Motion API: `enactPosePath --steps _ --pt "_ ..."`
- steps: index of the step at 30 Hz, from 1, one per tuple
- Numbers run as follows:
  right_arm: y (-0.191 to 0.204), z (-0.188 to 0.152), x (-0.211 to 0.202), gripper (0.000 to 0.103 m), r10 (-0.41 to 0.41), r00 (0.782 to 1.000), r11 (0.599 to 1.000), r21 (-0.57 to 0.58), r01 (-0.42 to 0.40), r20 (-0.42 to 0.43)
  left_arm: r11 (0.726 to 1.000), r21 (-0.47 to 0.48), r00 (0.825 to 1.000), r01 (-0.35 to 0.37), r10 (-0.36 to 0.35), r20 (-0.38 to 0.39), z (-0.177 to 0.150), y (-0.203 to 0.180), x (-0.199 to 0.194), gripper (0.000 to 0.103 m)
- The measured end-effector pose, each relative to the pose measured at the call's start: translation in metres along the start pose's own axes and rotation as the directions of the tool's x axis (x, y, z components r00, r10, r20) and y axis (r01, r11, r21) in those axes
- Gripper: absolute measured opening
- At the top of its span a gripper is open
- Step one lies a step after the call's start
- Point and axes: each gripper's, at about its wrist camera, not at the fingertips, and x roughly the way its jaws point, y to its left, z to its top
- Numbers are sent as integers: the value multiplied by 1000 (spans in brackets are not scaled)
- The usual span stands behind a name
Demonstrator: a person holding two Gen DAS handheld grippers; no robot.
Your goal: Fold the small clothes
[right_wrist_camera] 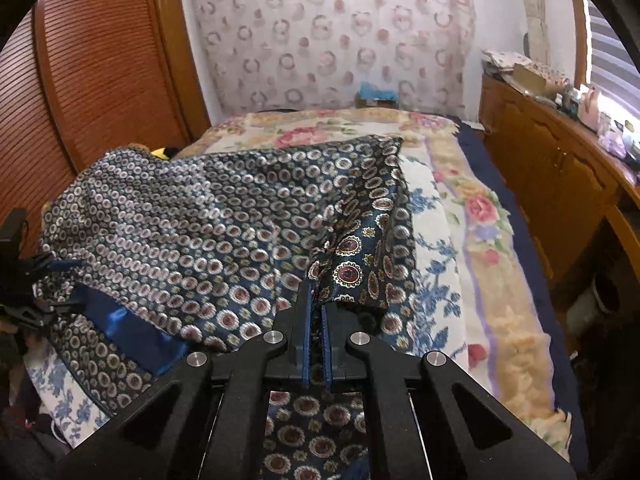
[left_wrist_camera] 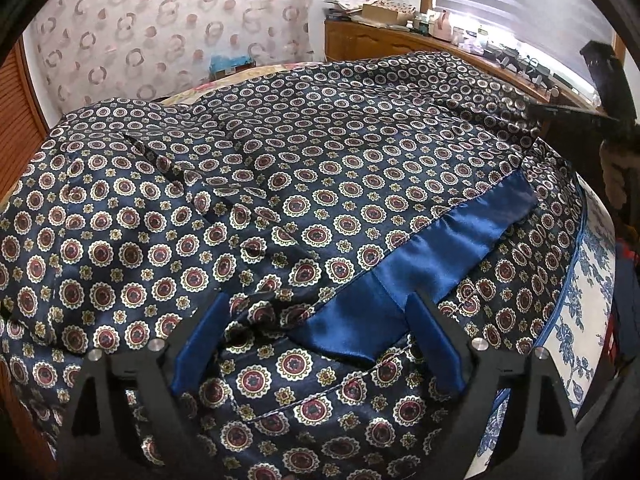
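The bed [right_wrist_camera: 460, 216], under a flowered blanket, carries the whole job: a large navy satin garment [left_wrist_camera: 280, 184] printed with red and cream medallions lies spread over it, long axis running from the near edge of the bed toward the far wall, with a plain blue satin band [left_wrist_camera: 420, 256] showing where an edge is turned back. In the right wrist view the cloth rises in a ridge toward the right claw [right_wrist_camera: 318, 312], whose jaws are pressed together and pinching a fold of the garment, the fabric drawn up between the blue pads and trailing on beneath the claw body. The left claw [left_wrist_camera: 320, 320] hangs just above the near part of the garment with its jaws spread wide and nothing pinched; the tip of the blue band and a stitched hem lie directly between and just below its fingers. So the free edge sits straight ahead of and under the left claw, much nearer it than the right, and a short drop and closing looks like what the next fold calls for
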Motion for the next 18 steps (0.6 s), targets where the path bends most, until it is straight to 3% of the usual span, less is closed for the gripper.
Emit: enactPosePath --steps 12,18 --pt "-5 -27 10 2 -6 1000 997 78 7 -11 999 -22 1000 -24 24 7 -6 1 -8 91" --pt "5 -30 6 2 -29 1000 998 50 29 -11 994 -108 992 -23 37 124 -15 19 -52 86"
